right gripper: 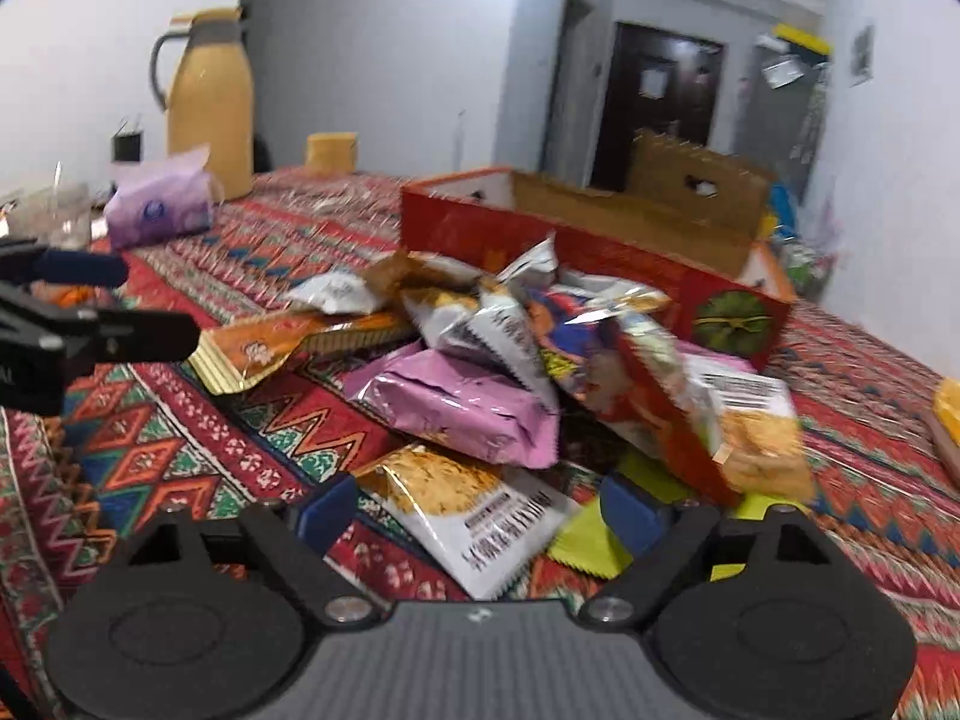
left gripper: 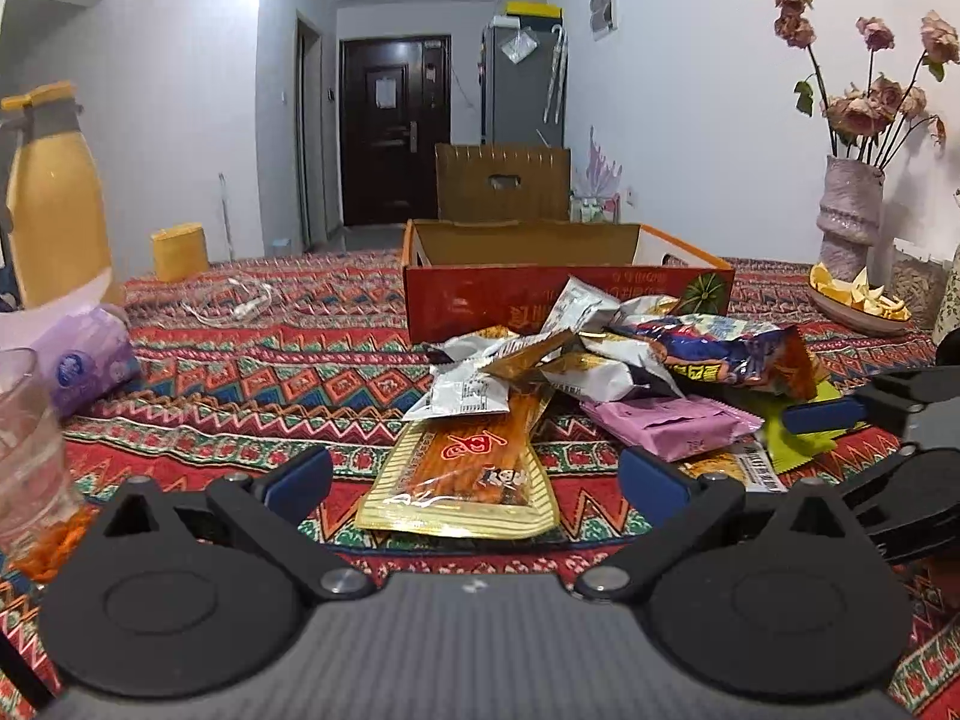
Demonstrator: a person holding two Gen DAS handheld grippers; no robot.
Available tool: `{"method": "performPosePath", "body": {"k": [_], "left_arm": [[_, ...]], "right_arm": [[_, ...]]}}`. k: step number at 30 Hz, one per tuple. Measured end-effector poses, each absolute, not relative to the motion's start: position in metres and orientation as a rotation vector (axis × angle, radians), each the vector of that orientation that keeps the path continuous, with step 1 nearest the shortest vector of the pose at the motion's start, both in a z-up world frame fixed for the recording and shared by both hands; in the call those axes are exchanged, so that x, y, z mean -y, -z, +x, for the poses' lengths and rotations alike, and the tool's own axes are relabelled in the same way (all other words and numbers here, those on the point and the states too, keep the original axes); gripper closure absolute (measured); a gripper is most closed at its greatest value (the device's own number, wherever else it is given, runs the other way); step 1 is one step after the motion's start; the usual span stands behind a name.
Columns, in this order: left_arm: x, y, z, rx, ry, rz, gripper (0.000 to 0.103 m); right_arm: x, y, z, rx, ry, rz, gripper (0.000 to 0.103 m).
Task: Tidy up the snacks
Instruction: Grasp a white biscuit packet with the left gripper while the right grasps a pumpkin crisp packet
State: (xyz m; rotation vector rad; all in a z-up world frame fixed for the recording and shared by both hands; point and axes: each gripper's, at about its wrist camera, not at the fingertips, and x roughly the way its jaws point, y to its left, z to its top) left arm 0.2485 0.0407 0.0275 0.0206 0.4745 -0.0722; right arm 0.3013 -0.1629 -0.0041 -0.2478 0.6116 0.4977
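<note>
Right now a heap of snack packets point(left gripper: 606, 372) lies on the patterned tablecloth point(left gripper: 252, 372), just in front of the red cardboard box point(left gripper: 480, 294), whose top stands open. Left gripper point(left gripper: 474, 474) is spread wide and holds nothing, a long orange packet point(left gripper: 474, 462) lying between its fingers. Right gripper point(right gripper: 474, 510) is also spread and empty, low over a white and orange packet point(right gripper: 474, 510) beside a pink packet point(right gripper: 456, 408)

The snack packets point(left gripper: 606, 372) lie piled on the tablecloth point(left gripper: 252, 360) just before the cardboard box point(left gripper: 564, 282); thermos point(left gripper: 54, 204) left of it, vase point(left gripper: 849, 216) right.
</note>
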Motion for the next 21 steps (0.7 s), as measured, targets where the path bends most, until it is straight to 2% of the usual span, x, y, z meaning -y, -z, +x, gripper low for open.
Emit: {"method": "performPosePath", "body": {"k": [6,9,10,11,13,18,21], "left_arm": [[-0.049,-0.029,0.286,-0.483,0.097,0.024,0.0],[-0.05,-0.032,0.312,-0.506,0.111,0.035,0.001],[-0.051,-0.031,0.321,-0.509,0.124,0.032,0.005],[-0.051,-0.03,0.333,-0.516,0.125,0.024,0.014],[-0.05,-0.026,0.351,-0.542,0.1,0.03,0.026],[-0.046,-0.012,0.383,-0.597,0.146,0.051,0.029],[-0.049,-0.003,0.385,-0.629,0.166,0.012,0.043]], "right_arm": [[0.164,0.014,0.334,-0.673,-0.581,-0.188,0.019],[0.17,0.014,0.339,-0.681,-0.588,-0.146,0.032],[0.171,0.013,0.337,-0.678,-0.58,-0.149,0.041],[0.174,0.013,0.333,-0.676,-0.569,-0.151,0.045],[0.178,0.011,0.324,-0.681,-0.556,-0.157,0.05],[0.195,0.009,0.298,-0.679,-0.481,-0.159,0.053],[0.206,0.007,0.284,-0.69,-0.431,-0.147,0.055]]}}
